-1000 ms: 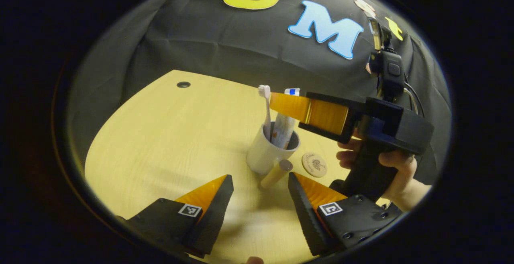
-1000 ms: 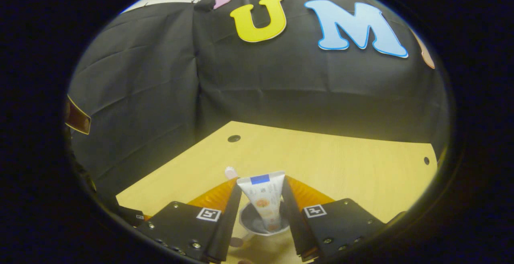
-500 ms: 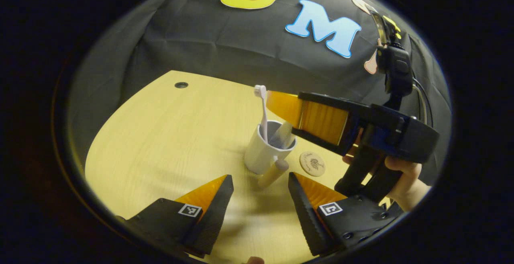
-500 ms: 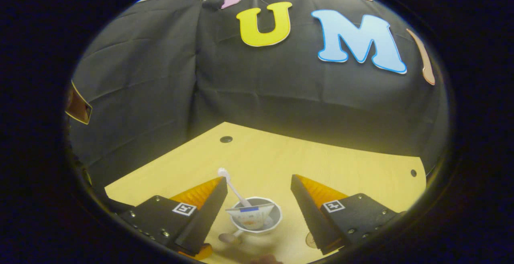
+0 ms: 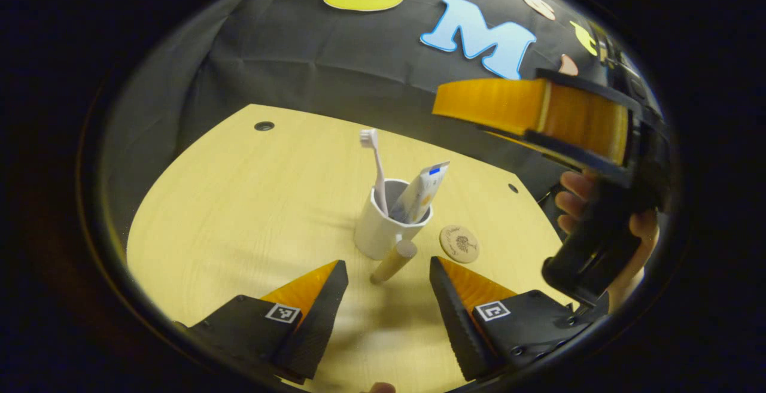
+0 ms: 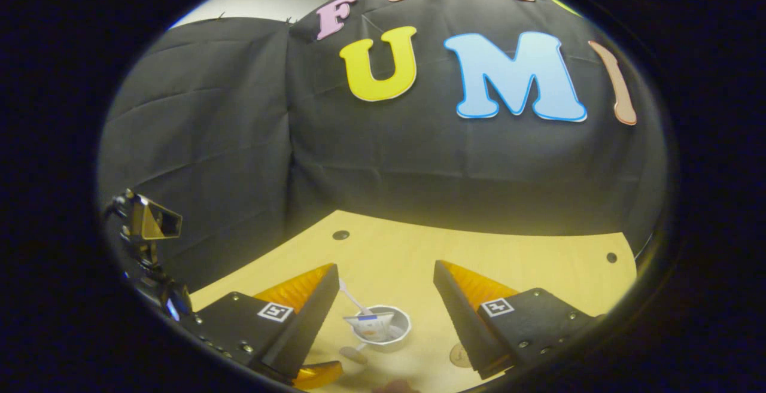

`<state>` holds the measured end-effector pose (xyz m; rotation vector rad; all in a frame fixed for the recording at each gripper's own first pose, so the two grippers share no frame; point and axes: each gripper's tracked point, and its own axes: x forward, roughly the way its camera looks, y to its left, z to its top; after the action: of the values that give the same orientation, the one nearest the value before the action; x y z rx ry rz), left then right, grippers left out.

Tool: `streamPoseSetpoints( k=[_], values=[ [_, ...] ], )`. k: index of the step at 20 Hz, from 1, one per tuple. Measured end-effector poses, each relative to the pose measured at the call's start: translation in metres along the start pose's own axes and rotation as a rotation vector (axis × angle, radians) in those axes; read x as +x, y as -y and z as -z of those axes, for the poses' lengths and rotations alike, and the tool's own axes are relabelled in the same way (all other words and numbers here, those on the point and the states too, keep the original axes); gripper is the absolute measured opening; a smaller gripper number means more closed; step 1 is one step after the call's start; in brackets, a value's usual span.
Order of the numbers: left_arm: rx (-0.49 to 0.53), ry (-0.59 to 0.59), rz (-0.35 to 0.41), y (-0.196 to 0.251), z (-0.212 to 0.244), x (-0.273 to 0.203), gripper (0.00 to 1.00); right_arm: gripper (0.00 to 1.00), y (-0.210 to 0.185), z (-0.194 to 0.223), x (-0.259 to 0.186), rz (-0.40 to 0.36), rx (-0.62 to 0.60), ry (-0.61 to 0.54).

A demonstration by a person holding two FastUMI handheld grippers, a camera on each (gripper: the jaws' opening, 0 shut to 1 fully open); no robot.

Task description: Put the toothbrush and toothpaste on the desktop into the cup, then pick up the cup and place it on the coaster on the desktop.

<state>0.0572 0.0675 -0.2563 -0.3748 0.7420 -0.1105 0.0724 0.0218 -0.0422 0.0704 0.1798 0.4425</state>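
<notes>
A white cup with a wooden handle stands upright on the desk. A toothbrush stands in it head up, and a toothpaste tube leans on its right rim. The round wooden coaster lies just right of the cup. My left gripper is open, low over the desk, with the handle's end between its tips. My right gripper, held by a hand, hovers high to the right. In the right gripper view, that gripper is open above the cup, toothpaste tube and coaster.
Cable holes sit at the desk's far left and far right. The black cloth wall closes off the back of the desk. Bare desk surface stretches behind and to the left of the cup.
My right gripper opened and let the toothpaste tube drop into the cup, then rose up and away to the right. The left gripper has stayed put and open.
</notes>
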Motion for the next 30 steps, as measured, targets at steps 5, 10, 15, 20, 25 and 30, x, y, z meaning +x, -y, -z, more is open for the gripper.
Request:
streamPoseSetpoints(
  k=[5,10,15,20,25,30],
  values=[
    [0.025,-0.057,-0.018,0.007,-0.004,0.017,0.91,0.98,0.027,-0.014,-0.035,0.043,0.01,0.019],
    [0.049,-0.143,-0.039,0.007,0.0,0.039,0.91,0.98,0.059,-0.024,-0.063,0.093,0.029,0.04],
    [0.058,-0.264,-0.05,0.005,0.012,0.058,0.91,0.98,0.094,-0.023,-0.085,0.154,0.047,0.036],
    [0.066,-0.357,-0.096,0.0,0.012,0.075,0.91,0.98,0.127,-0.003,-0.109,0.217,0.05,-0.005],
    [0.084,-0.459,-0.158,-0.006,0.021,0.095,0.84,0.98,0.154,0.028,-0.133,0.275,0.041,-0.077],
    [0.092,-0.479,-0.213,-0.013,0.022,0.105,0.78,0.98,0.157,0.057,-0.151,0.285,0.067,-0.123]
  ],
)
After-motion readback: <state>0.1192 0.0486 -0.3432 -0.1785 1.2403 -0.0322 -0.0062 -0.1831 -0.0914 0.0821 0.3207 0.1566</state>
